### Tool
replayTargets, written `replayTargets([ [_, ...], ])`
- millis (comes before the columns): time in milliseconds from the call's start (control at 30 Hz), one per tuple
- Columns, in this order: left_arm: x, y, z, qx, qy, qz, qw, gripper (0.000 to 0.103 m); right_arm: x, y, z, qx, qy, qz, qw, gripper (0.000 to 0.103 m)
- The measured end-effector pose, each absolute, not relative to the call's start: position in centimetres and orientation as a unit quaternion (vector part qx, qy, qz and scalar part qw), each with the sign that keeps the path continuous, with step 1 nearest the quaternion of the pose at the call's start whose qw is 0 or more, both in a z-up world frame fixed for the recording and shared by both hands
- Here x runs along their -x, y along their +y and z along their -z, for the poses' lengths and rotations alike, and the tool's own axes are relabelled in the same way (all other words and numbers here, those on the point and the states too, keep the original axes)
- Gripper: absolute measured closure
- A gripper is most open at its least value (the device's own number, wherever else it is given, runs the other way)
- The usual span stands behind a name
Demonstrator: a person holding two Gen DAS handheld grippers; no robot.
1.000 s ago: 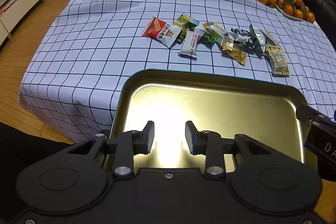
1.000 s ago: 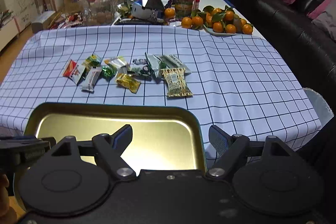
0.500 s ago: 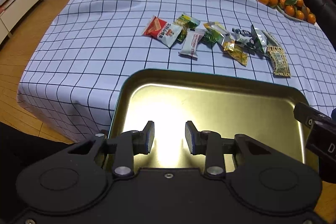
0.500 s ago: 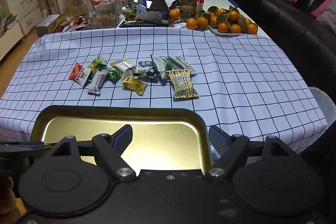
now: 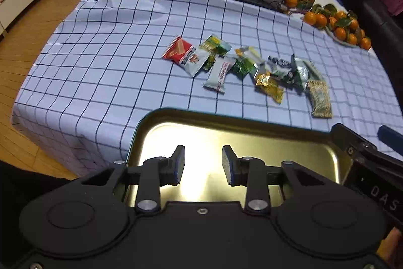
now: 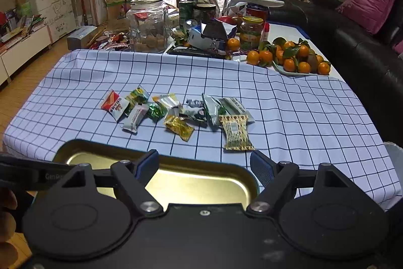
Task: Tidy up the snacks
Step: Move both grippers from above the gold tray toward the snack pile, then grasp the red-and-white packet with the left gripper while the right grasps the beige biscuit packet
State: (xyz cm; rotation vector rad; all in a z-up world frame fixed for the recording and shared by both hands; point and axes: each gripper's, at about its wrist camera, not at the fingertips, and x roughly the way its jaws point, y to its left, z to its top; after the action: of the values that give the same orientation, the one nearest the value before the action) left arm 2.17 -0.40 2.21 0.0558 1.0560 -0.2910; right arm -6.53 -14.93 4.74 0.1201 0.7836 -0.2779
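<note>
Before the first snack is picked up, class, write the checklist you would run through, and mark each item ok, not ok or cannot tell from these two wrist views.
1. Left gripper free to grasp: ok, jaws apart, nothing between them.
2. Right gripper free to grasp: ok, jaws wide, nothing held.
3. Gold tray ready to receive: ok, the visible inside is bare; its near part is hidden behind the grippers.
4. Snack packets in sight: ok, a loose row on the checked tablecloth, beyond the tray.
5. Packets separate enough to take singly: not ok, several in the middle overlap; the beige packet at the right end is easier.
6. Tray resting flat on the table: cannot tell.
</note>
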Motion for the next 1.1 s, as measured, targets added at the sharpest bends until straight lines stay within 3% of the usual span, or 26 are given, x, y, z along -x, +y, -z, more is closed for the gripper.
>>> replayTargets([
  [633,-15.6,-1.0,-4.0,-0.003,0.482,0.087,0.872,0.060,-4.2,-24.6,-5.6,-0.159,0.429,0.193,0.868,0.020],
  [1100,-19.4,-2.8,-0.1,-0.023,0.556,0.114,0.823,0.060,-8.9,-27.6,0.0,-0.138,0.543,0.153,0.814,0.022],
])
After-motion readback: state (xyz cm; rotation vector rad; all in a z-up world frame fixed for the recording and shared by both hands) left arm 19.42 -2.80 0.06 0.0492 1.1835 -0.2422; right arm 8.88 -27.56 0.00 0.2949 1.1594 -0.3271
